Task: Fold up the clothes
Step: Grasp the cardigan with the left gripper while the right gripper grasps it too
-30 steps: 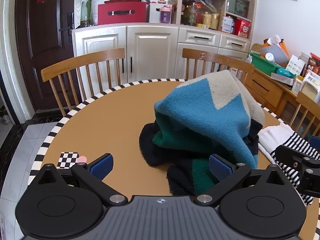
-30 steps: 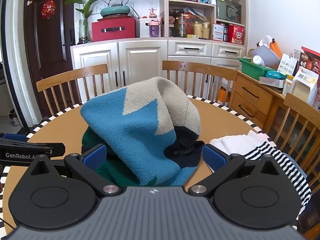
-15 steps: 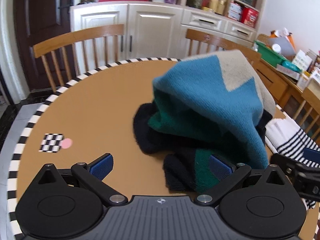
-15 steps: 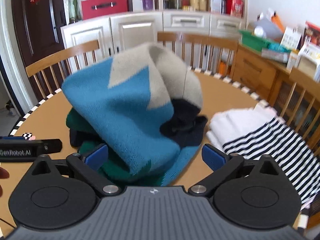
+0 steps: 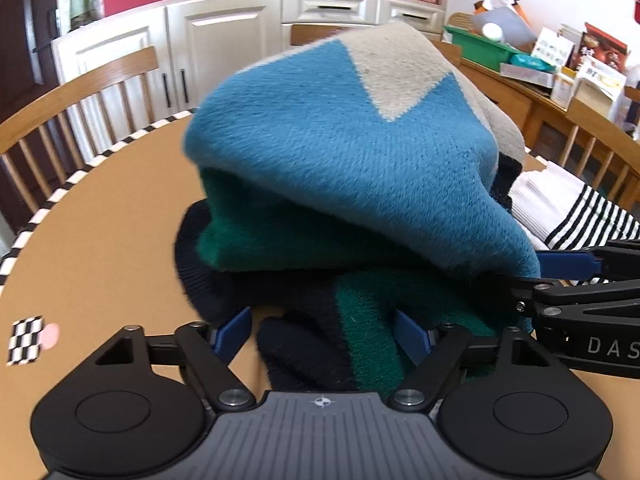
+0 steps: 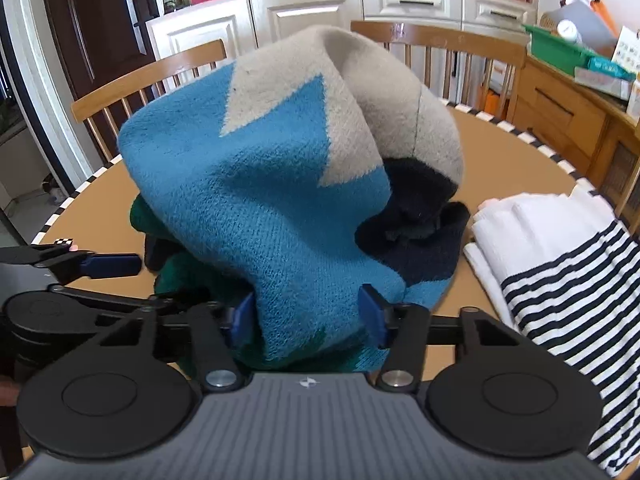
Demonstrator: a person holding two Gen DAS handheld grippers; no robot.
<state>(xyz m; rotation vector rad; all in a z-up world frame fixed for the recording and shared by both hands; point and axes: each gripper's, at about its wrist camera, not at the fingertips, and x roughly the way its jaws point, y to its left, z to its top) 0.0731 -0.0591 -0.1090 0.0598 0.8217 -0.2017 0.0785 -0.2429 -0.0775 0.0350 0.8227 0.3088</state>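
Observation:
A crumpled knit sweater (image 5: pixel 352 168) in blue, grey, green and navy lies heaped on the round brown table (image 5: pixel 100 240). It also shows in the right wrist view (image 6: pixel 260 200). My left gripper (image 5: pixel 322 332) is partly closed, with the sweater's navy and green near edge between its blue pads. My right gripper (image 6: pixel 308 312) is partly closed around the sweater's blue hem. The right gripper also shows in the left wrist view (image 5: pixel 568 276), at the sweater's right edge.
A folded white and navy striped garment (image 6: pixel 560 264) lies on the table to the right of the sweater. A checkered marker (image 5: pixel 26 340) is stuck at the table's left. Wooden chairs (image 6: pixel 440 44) ring the table. Cabinets and a cluttered sideboard (image 5: pixel 520 60) stand behind.
Both grippers have moved forward and down onto the sweater's near edge, and their jaws have narrowed around the fabric.

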